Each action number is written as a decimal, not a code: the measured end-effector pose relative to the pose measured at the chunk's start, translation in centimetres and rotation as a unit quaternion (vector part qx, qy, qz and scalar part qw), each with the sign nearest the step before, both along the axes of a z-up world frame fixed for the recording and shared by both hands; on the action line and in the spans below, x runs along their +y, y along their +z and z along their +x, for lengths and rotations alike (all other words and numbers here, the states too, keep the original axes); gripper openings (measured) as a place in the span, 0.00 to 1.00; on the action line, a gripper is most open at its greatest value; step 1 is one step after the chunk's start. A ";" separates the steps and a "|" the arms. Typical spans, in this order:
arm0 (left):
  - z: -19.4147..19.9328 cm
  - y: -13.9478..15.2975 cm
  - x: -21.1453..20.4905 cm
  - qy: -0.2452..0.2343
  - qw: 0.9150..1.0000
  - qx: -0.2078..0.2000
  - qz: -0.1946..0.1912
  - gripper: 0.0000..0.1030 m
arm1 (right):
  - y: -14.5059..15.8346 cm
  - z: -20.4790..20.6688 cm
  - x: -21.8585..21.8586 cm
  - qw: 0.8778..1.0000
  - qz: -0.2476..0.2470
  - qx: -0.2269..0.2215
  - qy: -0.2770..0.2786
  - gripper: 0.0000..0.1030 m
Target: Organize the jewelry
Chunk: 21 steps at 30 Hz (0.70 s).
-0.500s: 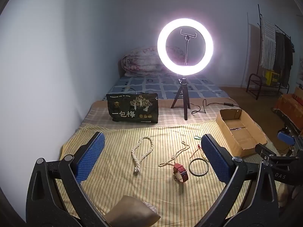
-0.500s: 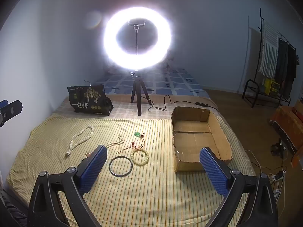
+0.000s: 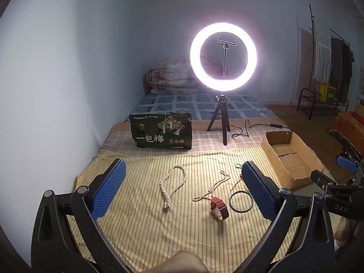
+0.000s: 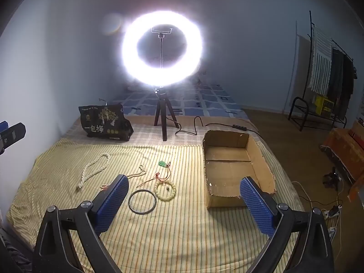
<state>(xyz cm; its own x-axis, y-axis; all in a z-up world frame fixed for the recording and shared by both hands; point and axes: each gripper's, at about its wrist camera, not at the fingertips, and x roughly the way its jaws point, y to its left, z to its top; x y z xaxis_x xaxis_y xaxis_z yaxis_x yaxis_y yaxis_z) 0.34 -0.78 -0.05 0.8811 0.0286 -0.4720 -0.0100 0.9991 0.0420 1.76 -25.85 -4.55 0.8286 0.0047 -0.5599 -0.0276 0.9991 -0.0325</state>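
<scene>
Jewelry lies on a yellow striped cloth (image 3: 141, 223). In the left wrist view: a thick pearl necklace (image 3: 173, 185), a thin bead necklace (image 3: 213, 186), a red-strapped watch (image 3: 218, 207) and a dark bangle (image 3: 240, 201). My left gripper (image 3: 182, 191) is open and empty above them. In the right wrist view: the bangle (image 4: 142, 201), a pale bead bracelet (image 4: 165, 190), a green pendant on red cord (image 4: 162, 163) and the pearl necklace (image 4: 94, 169). An open cardboard box (image 4: 236, 170) stands to the right. My right gripper (image 4: 184, 201) is open and empty.
A lit ring light on a tripod (image 3: 223, 56) stands at the back with its cable (image 4: 198, 125). A black printed bag (image 3: 162, 130) stands left of it. A folded quilt (image 3: 168, 75) lies behind. A clothes rack (image 4: 327, 72) is at far right.
</scene>
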 end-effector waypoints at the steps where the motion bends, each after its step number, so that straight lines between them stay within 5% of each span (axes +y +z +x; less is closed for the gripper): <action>1: -0.4 0.2 0.4 0.003 1.000 -0.003 -0.007 1.00 | 0.0 0.0 0.1 1.000 -0.001 -0.001 -0.001 0.97; 21: -0.4 0.2 0.5 0.003 1.000 -0.006 -0.007 1.00 | 0.2 0.0 0.0 1.000 -0.001 -0.002 -0.002 0.97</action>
